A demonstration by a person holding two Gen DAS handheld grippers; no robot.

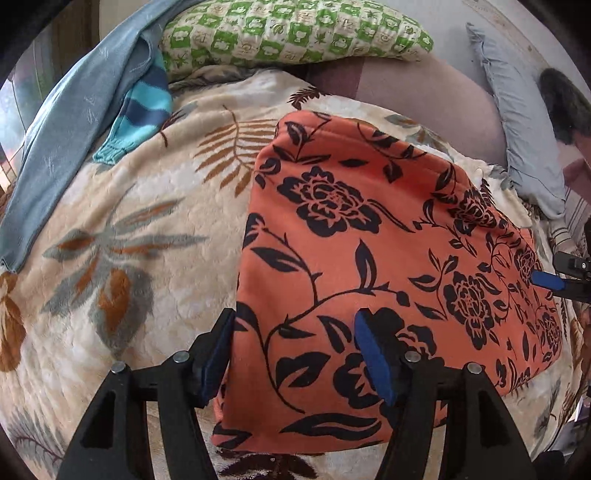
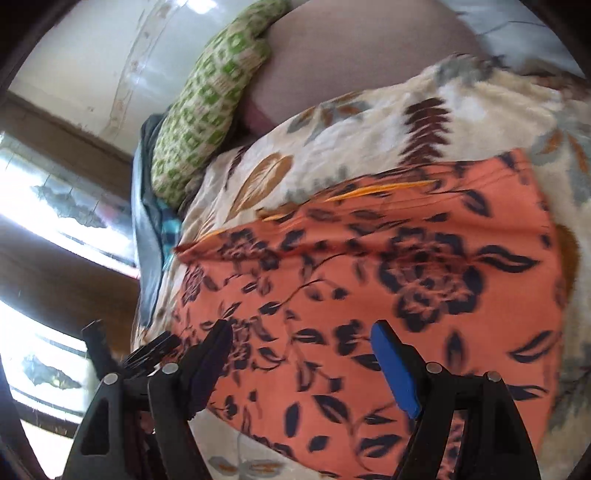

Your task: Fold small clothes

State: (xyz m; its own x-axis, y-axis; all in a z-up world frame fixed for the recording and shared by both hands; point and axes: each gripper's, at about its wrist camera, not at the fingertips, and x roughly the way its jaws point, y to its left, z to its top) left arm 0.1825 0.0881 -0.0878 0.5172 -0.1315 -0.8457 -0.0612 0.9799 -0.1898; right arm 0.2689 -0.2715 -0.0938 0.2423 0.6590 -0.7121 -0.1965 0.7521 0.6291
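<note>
An orange garment (image 1: 369, 229) with a black flower print lies folded flat on a cream floral blanket (image 1: 129, 221). My left gripper (image 1: 297, 350) hovers open over its near left part. One blue pad (image 1: 218, 358) sits by the cloth's left edge and the other pad (image 1: 373, 354) is over the print, with nothing pinched. In the right wrist view, which is blurred, my right gripper (image 2: 303, 362) stands open above the same garment (image 2: 406, 277). That gripper's blue fingertip (image 1: 548, 279) shows at the garment's right edge in the left wrist view.
A green checked pillow (image 1: 295, 33) lies at the back. A grey-blue garment (image 1: 70, 147) and a teal striped knit (image 1: 144, 110) lie at the left. A pale blue pillow (image 1: 517, 140) and a person's head (image 1: 565, 107) are at the right. A window (image 2: 55, 221) is at the left.
</note>
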